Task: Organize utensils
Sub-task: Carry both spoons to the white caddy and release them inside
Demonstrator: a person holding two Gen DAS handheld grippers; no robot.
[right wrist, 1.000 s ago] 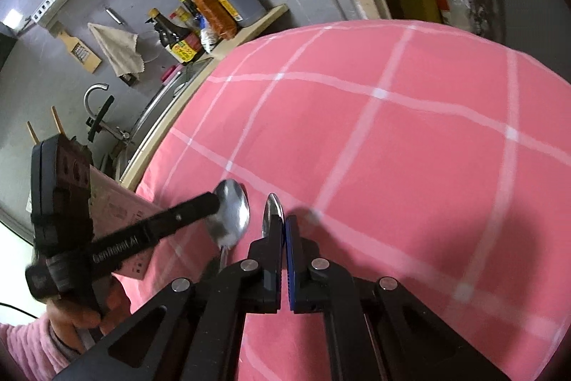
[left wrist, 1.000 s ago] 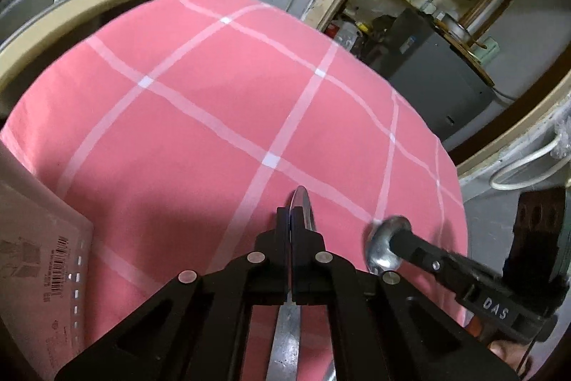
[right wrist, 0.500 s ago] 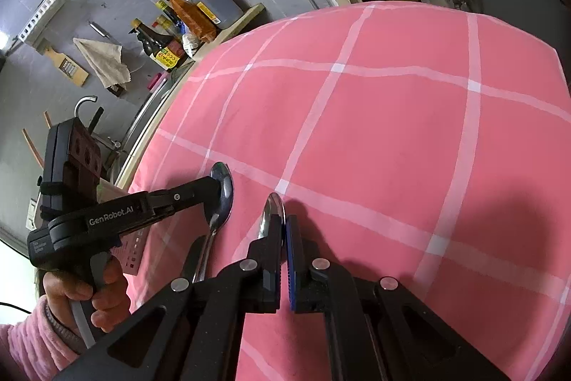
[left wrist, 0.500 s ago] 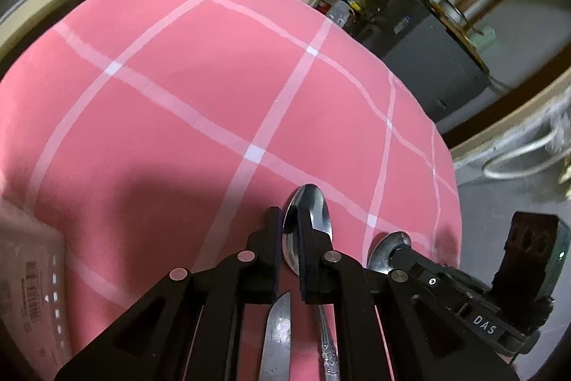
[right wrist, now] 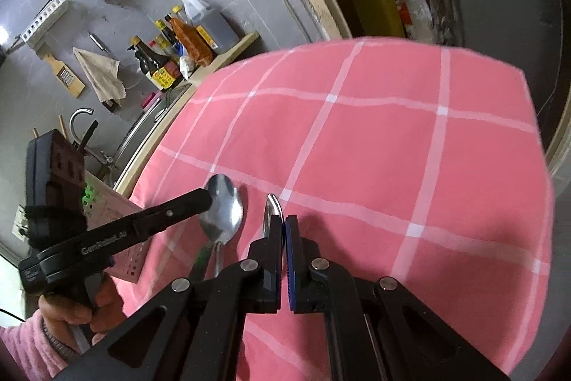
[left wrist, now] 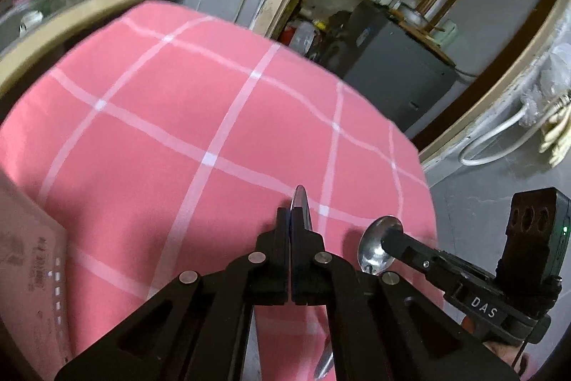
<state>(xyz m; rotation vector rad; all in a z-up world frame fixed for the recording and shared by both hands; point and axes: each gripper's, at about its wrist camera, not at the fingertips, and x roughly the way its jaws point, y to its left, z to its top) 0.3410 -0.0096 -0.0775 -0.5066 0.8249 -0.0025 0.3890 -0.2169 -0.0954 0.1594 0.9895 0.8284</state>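
Note:
My left gripper (left wrist: 291,220) is shut on a steel spoon (left wrist: 299,202), seen edge-on, above the pink checked tablecloth (left wrist: 178,116). In the right wrist view the left gripper (right wrist: 205,199) holds that spoon's bowl (right wrist: 223,213). My right gripper (right wrist: 280,227) is shut on a second steel spoon (right wrist: 273,211), edge-on between its pads. That second spoon's bowl (left wrist: 376,247) shows in the left wrist view at the right gripper's tip (left wrist: 390,240). Both spoons are held side by side over the cloth.
A cardboard box (left wrist: 28,274) lies at the cloth's left edge. A wooden counter (right wrist: 228,54) with sauce bottles (right wrist: 189,41) and a sink tap (right wrist: 80,120) stands beyond the table. A dark cabinet (left wrist: 389,66) stands past the far edge.
Both grippers rose with their spoons. The left spoon turned from flat to edge-on in the left wrist view. The two spoons have come closer together.

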